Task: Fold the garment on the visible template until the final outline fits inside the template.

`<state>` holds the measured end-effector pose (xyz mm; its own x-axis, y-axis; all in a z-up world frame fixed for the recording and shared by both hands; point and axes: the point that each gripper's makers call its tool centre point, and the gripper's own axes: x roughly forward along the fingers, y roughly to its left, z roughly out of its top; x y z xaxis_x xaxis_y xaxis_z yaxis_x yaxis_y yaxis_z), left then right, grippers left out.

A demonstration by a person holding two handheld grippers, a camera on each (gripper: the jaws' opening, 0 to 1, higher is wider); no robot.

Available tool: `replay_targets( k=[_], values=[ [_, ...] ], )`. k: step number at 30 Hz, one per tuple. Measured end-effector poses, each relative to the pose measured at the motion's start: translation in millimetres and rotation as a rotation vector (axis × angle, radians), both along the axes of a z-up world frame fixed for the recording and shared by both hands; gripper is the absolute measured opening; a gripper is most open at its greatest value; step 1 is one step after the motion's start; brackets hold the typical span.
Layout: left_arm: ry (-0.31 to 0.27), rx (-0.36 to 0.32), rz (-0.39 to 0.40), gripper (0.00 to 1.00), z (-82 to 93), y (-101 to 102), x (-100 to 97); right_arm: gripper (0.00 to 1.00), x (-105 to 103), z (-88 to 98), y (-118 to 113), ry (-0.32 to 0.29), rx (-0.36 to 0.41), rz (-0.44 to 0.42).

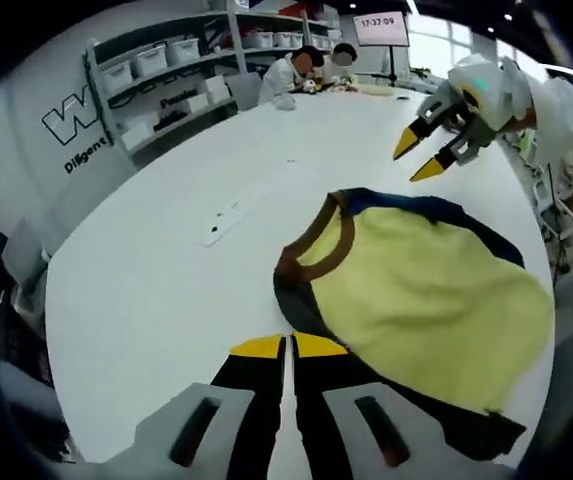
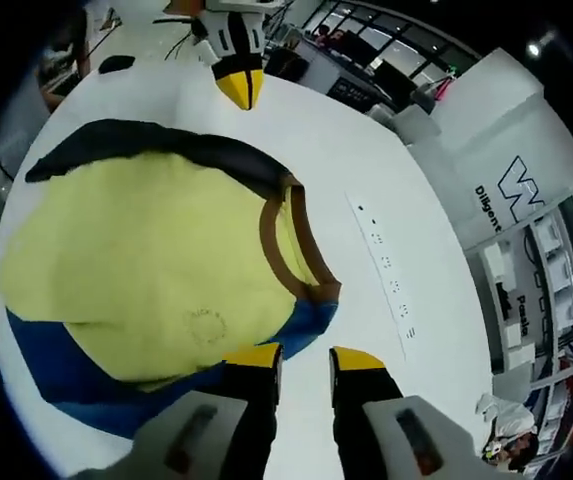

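Here the left gripper point(image 1: 288, 347), its yellow-tipped black jaws nearly together with only a thin slit between them, hovers just beside the near blue sleeve edge of the yellow cotton T-shirt with blue sleeves and a brown ribbed collar point(image 1: 421, 300); nothing is caught between the jaws, and whether the tips touch cloth cannot be told. The right gripper point(image 2: 304, 357) stands with a narrow gap between its jaws, empty, poised just beside the blue sleeve below the collar point(image 2: 291, 245).

The T-shirt lies spread, partly folded, on the broad white table point(image 1: 166, 300), the collar facing a thin strip of small dark marks point(image 2: 386, 265) printed on the tabletop. No template outline can be made out under the cloth.

To do this step well, I judge each gripper should open a little, pinch a single sleeve edge close to the shoulder, and carry it inward over the yellow body evenly, keeping the fabric flat and low so it does not drag the whole shirt.
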<state>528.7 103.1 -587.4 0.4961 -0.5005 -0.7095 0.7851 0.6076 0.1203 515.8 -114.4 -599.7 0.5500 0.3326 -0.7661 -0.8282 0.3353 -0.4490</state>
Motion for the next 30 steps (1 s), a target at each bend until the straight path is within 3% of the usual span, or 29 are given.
replay_targets(
  k=[3, 8, 15, 24, 30],
  values=[
    [0.002, -0.032, 0.012, 0.05, 2.7, -1, -5.4, 0.26, -8, 2.0, 3, 0.002, 0.010, 0.003],
    [-0.003, -0.065, 0.013, 0.16, 5.9, -2, -11.5, 0.38, -18, 6.7, 9, 0.032, 0.093, -0.038],
    [0.002, -0.127, -0.056, 0.25, 15.4, -12, -33.3, 0.47, -32, 9.9, 15, 0.048, 0.136, -0.041],
    [-0.006, -0.167, -0.106, 0.35, 20.1, -14, -56.4, 0.51, -51, 12.7, 17, 0.077, 0.197, -0.076],
    [-0.042, -0.203, -0.178, 0.38, 34.0, -23, -74.0, 0.52, -64, 16.5, 18, 0.080, 0.216, -0.086]
  ],
)
